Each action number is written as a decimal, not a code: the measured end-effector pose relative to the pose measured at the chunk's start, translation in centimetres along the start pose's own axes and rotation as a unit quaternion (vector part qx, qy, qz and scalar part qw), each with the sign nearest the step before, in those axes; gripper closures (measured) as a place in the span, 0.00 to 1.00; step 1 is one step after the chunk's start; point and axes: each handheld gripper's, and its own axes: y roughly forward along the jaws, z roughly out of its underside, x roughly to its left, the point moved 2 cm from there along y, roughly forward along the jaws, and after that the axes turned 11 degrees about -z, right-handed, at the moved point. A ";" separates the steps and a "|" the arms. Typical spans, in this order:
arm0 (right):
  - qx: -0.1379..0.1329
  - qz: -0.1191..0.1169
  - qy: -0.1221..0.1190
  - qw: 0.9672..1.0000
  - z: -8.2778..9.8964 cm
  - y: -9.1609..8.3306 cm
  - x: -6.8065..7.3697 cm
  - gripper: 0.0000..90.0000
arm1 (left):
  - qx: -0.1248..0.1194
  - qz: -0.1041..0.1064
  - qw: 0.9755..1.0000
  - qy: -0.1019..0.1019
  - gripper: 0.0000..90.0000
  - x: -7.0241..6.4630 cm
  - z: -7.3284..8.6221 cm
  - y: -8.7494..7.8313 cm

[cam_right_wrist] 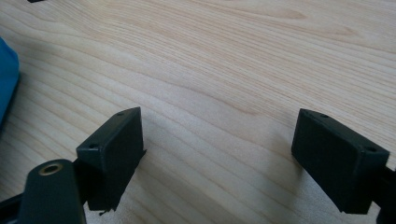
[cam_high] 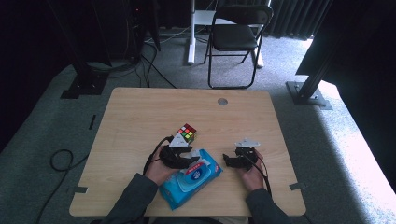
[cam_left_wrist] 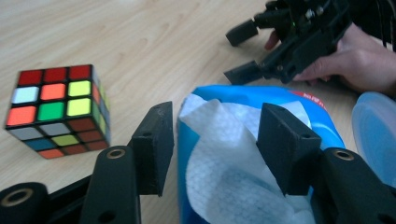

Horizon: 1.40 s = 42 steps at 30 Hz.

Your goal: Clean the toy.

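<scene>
Between jaws of left gripper: white wipe rising from blue wipes pack, jaws apart, pads not pressing it. Cube left of gripper. Right gripper jaws wide, over bare table.

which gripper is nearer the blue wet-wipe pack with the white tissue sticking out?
Left. The left gripper straddles the white tissue of the blue wet-wipe pack; the right gripper sits apart on bare table.
</scene>
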 end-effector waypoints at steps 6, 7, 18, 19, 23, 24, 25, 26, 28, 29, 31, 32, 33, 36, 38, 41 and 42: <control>0.000 0.000 0.000 1.000 0.0 0.0 0.0 0.18 | 0.008 0.009 1.000 0.012 0.67 -0.2 0.1 0.0; 0.000 0.000 0.000 1.000 0.0 0.0 0.0 0.18 | 0.009 0.009 1.000 0.014 0.70 -0.2 0.1 -0.1; 0.000 0.000 0.000 1.000 0.0 0.0 0.0 0.18 | 0.011 0.009 1.000 0.021 0.98 -0.4 0.1 -0.1; 0.000 0.000 0.000 1.000 0.0 0.0 0.0 0.18 | 0.011 0.008 1.000 0.021 0.99 -0.4 0.1 -0.1; 0.000 0.000 0.000 1.000 0.0 0.0 0.0 0.18 | 0.009 0.008 1.000 0.022 0.99 -0.4 0.1 -0.2; 0.000 0.000 0.000 1.000 0.0 0.0 0.0 0.18 | 0.008 0.007 1.000 0.021 0.99 -0.4 0.1 -0.2; 0.000 0.000 0.000 1.000 0.0 0.0 0.0 0.18 | 0.007 0.007 1.000 0.021 0.99 -0.4 0.1 -0.3; 0.000 0.000 0.000 1.000 0.0 0.0 0.0 0.18 | 0.007 0.006 1.000 0.021 0.99 -0.4 0.0 -0.3; 0.000 0.000 0.000 1.000 0.0 0.0 0.0 0.18 | 0.006 0.004 1.000 0.023 0.99 -0.4 0.0 -0.3; 0.000 0.000 0.000 1.000 0.0 0.0 0.0 0.18 | 0.006 0.002 1.000 0.023 0.99 -0.4 0.1 -0.3; 0.000 0.000 0.000 1.000 0.0 0.0 0.0 0.18 | 0.005 -0.001 1.000 0.022 0.99 -0.4 0.0 -0.4; 0.000 0.000 0.000 1.000 0.0 0.0 0.0 0.18 | 0.004 -0.002 1.000 0.022 0.99 -0.4 0.0 -0.4; 0.000 0.000 0.000 1.000 0.0 0.0 0.0 0.18 | 0.003 -0.004 1.000 0.021 0.99 -0.4 0.0 -0.4; 0.000 0.000 0.000 1.000 0.0 0.0 0.0 0.18 | 0.000 -0.004 1.000 0.021 0.99 -0.4 -0.1 -0.6; 0.000 0.000 0.000 1.000 0.0 0.0 0.0 0.18 | -0.003 -0.006 1.000 0.020 0.99 -0.3 -0.2 -0.8; 0.000 0.000 0.000 1.000 0.0 0.0 0.0 0.18 | -0.009 -0.009 1.000 0.017 0.99 0.1 -0.3 -1.1; 0.000 0.000 0.000 1.000 0.0 0.0 0.0 0.18 | -0.010 -0.010 1.000 0.016 0.99 0.2 -0.4 -1.2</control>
